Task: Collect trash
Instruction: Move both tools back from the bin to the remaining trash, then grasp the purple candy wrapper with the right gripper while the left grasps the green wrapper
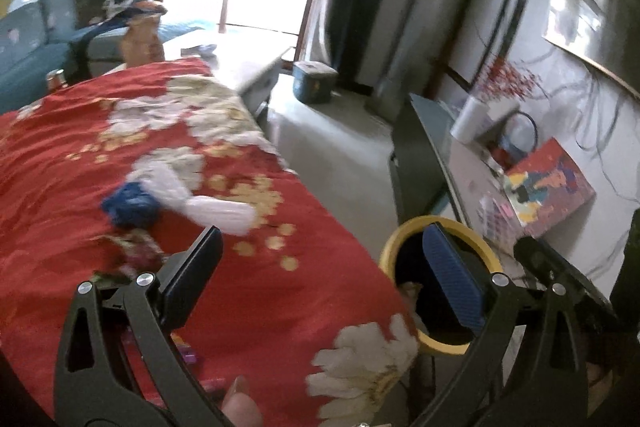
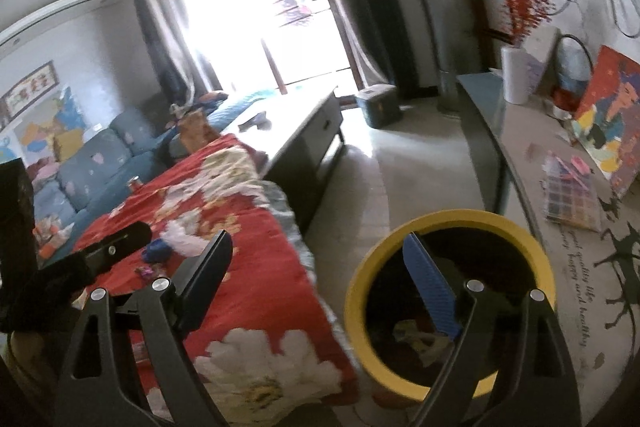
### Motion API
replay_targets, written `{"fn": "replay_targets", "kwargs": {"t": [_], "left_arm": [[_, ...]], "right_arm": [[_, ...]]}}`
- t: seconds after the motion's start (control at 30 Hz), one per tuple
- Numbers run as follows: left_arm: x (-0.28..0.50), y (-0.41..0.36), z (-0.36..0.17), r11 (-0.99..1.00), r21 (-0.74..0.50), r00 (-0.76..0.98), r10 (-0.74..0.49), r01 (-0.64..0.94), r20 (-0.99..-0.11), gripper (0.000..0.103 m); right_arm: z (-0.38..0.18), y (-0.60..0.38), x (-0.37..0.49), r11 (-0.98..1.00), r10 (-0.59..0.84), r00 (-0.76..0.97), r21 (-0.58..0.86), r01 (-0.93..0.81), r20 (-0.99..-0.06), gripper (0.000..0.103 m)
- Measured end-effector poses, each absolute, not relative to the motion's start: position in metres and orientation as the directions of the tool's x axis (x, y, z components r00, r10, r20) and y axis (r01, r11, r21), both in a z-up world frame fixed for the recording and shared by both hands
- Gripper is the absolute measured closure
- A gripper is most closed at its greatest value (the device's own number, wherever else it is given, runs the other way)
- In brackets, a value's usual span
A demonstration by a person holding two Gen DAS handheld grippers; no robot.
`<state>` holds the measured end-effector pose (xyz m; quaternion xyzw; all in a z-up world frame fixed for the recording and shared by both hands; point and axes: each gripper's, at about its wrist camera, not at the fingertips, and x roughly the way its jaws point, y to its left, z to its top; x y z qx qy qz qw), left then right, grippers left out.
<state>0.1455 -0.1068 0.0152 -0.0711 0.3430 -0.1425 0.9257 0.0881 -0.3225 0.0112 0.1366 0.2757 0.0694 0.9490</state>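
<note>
The bin [image 2: 450, 303] is a round tub with a thick yellow rim and a dark inside; pale and yellowish scraps [image 2: 416, 337] lie at its bottom. It stands on the floor just beside the corner of the table, which is covered by a red cloth with big white flowers [image 2: 256, 307].

The right gripper [image 2: 316, 255] hangs above the gap between table edge and bin, tilted downward, its fingers spread wide with nothing between them. Its blue-padded finger [image 2: 430, 291] lies over the bin's mouth, the black one over the cloth.

The left gripper [image 1: 320, 259] is held low over the near end of the cloth, fingers likewise wide apart and empty. One black finger [image 1: 192, 279] crosses the red fabric, the blue finger [image 1: 452, 279] overlaps the bin's rim [image 1: 404, 231] in that view. A fingertip of the person [image 1: 240, 403] shows at the bottom edge.

Farther along the cloth, ahead of the left gripper's black finger and well clear of both fingers, lie a crumpled blue wad [image 1: 130, 205] touching a white crumpled piece [image 1: 200, 199], blurred. Nearer, beside that finger, is a small mottled scrap [image 1: 138, 251].

Beyond stand a low dark coffee table [image 2: 296, 131], a blue sofa [image 2: 92, 163] and a bright glass door [image 2: 260, 7].
</note>
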Motion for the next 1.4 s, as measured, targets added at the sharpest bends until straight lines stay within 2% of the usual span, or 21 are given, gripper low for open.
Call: {"fn": "replay_targets", "kwargs": {"t": [0.7,1.03,1.3,1.37,1.4], "left_arm": [[0.13,0.015,0.016,0.968,-0.248,0.778,-0.133,-0.031,-0.614,0.011],[0.122,0.068,-0.002,0.963,-0.229,0.752,-0.044,-0.144,-0.657,0.011],[0.119,0.098,-0.024,0.948,-0.245,0.713,-0.03,-0.201,-0.7,0.011],[0.119,0.104,-0.031,0.945,-0.25,0.698,-0.033,-0.212,-0.715,0.013],[0.12,0.107,-0.035,0.943,-0.256,0.691,-0.038,-0.215,-0.722,0.019]], "right_arm": [[0.013,-0.207,0.098,0.928,0.374,0.748,0.22,-0.302,-0.549,0.019],[0.0,-0.161,0.096,0.896,0.43,0.683,0.185,-0.404,-0.59,0.019],[-0.016,-0.124,0.098,0.86,0.466,0.616,0.16,-0.485,-0.635,0.019],[-0.02,-0.116,0.098,0.847,0.476,0.597,0.156,-0.507,-0.645,0.019],[-0.023,-0.111,0.1,0.84,0.482,0.582,0.156,-0.52,-0.655,0.019]]}}
